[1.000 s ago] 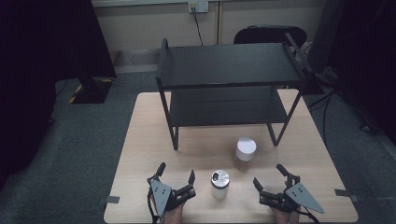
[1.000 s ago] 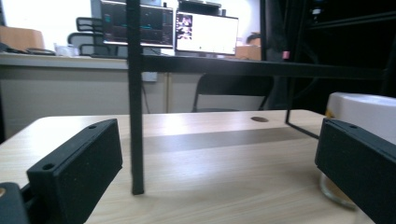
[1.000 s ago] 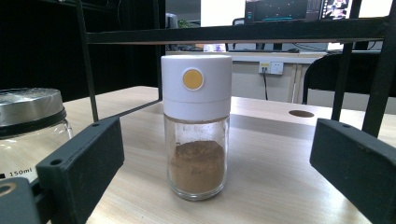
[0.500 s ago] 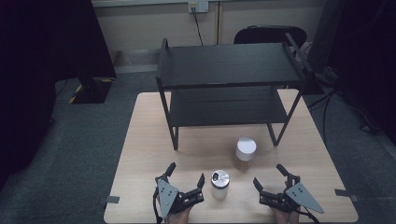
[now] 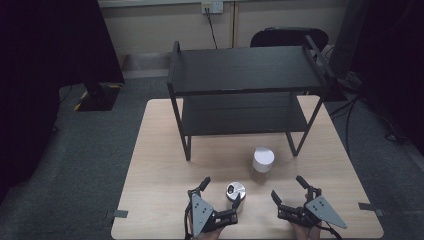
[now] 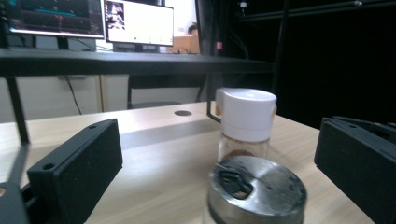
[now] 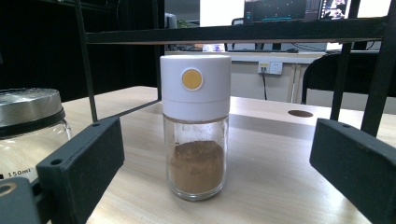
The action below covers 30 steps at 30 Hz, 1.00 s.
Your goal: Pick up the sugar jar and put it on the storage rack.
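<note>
Low in the high view, the left gripper (image 5: 218, 200) gapes wide around the steel-lidded jar (image 5: 235, 193), untouched at bottom centre. The right gripper (image 5: 290, 192), equally spread, holds nothing; the white-capped shaker (image 5: 263, 159) stands beyond it.

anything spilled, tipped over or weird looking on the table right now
Nothing stands out. The white-capped spice jar and the metal-lidded jar both stand upright on the table, lids on, no powder spilled. Both grippers are open, touching neither.
</note>
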Each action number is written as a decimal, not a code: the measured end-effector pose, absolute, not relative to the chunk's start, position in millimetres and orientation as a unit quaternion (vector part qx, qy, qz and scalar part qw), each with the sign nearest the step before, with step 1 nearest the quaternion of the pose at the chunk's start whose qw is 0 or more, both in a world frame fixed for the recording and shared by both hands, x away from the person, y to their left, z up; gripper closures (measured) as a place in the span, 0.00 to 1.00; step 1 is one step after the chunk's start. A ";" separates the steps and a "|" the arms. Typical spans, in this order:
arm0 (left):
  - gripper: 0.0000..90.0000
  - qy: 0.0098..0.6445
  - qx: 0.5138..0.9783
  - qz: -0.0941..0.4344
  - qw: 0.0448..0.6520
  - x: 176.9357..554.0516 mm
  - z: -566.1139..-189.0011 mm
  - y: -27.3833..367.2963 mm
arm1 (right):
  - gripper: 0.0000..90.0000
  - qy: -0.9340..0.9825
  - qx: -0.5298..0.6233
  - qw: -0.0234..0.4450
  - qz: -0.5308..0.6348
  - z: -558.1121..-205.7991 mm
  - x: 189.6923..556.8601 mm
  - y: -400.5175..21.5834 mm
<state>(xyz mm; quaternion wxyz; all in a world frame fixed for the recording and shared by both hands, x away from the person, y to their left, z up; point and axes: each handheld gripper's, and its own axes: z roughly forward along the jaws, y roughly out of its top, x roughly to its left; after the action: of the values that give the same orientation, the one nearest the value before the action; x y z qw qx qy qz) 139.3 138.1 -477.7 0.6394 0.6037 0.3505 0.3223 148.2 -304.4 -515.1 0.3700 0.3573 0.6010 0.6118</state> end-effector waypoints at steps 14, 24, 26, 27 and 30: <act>0.13 0.334 0.651 0.306 0.609 151.3 -489.5 119.1 | 0.02 0.601 0.357 0.370 0.612 -515.1 148.3 -304.4; 0.31 0.337 0.650 0.292 0.615 156.3 -492.7 118.4 | 0.02 0.601 0.357 0.370 0.612 -515.1 148.3 -304.4; 0.33 0.340 0.650 0.292 0.613 156.0 -493.1 117.7 | 0.02 0.601 0.357 0.370 0.612 -515.1 148.3 -304.5; 0.36 0.340 0.650 0.292 0.613 156.0 -493.1 117.7 | 0.02 0.601 0.357 0.370 0.612 -515.1 148.3 -304.5; 0.38 0.342 0.647 0.293 0.616 156.0 -494.5 118.7 | 0.02 0.601 0.357 0.370 0.612 -515.1 148.3 -304.5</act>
<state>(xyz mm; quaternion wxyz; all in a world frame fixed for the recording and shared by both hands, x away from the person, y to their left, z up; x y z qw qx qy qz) 156.0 118.7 -494.5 0.6159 0.6468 0.3418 0.2925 148.3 -304.5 -515.1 0.3700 0.3572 0.6010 0.6118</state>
